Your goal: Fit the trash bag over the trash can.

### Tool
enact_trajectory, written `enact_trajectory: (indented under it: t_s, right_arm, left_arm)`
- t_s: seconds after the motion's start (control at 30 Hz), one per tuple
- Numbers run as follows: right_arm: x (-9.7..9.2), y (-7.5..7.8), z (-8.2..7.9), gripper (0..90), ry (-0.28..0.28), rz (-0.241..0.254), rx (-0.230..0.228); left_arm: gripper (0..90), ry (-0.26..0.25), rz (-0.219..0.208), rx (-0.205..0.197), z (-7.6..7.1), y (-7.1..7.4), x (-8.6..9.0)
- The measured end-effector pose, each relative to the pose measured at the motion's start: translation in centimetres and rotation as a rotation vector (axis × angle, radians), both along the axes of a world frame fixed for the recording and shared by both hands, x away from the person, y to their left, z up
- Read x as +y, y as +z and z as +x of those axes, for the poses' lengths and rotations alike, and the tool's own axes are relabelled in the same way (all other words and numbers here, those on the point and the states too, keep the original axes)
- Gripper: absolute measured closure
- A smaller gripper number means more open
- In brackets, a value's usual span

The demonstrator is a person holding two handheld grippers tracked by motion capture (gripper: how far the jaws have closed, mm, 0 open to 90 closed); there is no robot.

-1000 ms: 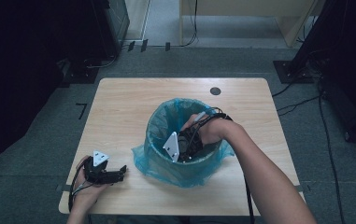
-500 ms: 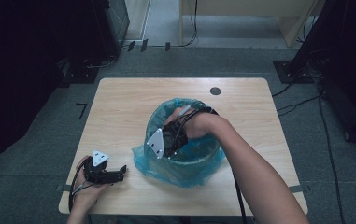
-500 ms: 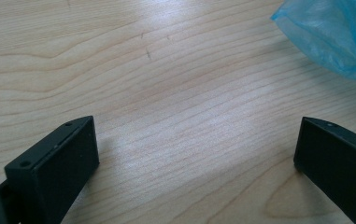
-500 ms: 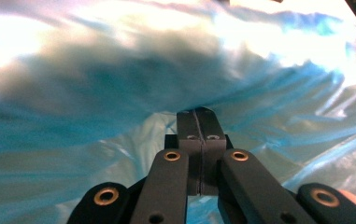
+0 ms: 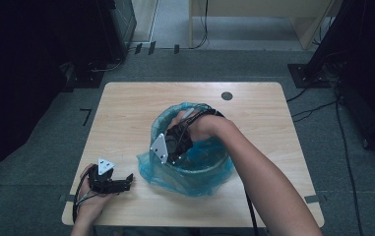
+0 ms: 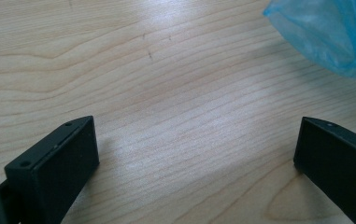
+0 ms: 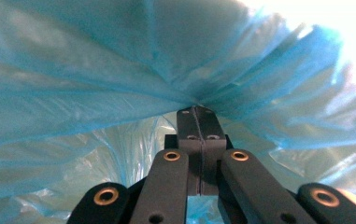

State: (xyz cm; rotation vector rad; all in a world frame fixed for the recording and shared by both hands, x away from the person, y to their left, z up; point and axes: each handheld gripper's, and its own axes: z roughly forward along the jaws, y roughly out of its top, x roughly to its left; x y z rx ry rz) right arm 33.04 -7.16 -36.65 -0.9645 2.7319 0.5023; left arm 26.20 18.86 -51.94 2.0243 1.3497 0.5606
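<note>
the right gripper (image 7: 197, 112) pinches a gathered fold of the blue bag (image 7: 96, 88) inside the bin — the left gripper (image 6: 196, 154) rests on the table (image 6: 166, 70), jaws spread and empty.

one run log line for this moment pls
right gripper: shut on blue bag inside bin | left gripper: open, resting on table

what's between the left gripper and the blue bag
Just bare table in the left gripper view, between the open left gripper and the blue bag.
</note>
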Motion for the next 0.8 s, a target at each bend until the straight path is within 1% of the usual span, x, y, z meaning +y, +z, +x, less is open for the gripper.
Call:
enact_trajectory:
  t_s: [0.2, 0.4, 0.5, 0.67, 0.8]
  right_arm:
    - [-1.1, 0.7, -0.8, 90.0, -0.005, 0.018, 0.004]
    - [-2.6, 1.4, -1.7, 90.0, -0.015, 0.017, 0.002]
    - [-3.4, 2.0, -2.2, 90.0, -0.02, 0.035, 0.002]
    - [-4.3, 3.3, -3.2, 90.0, -0.006, 0.069, 0.005]
    - [-5.1, 4.3, -3.7, 90.0, -0.024, 0.089, 0.009]
  left_arm:
    - [0.0, 0.0, 0.0, 0.0, 0.0, 0.0, 0.0]
    - [0.0, 0.0, 0.0, 0.0, 0.0, 0.0, 0.0]
    - [0.0, 0.0, 0.0, 0.0, 0.0, 0.0, 0.0]
    - [0.0, 0.0, 0.0, 0.0, 0.0, 0.0, 0.0]
    - [0.0, 0.0, 0.0, 0.0, 0.0, 0.0, 0.0]
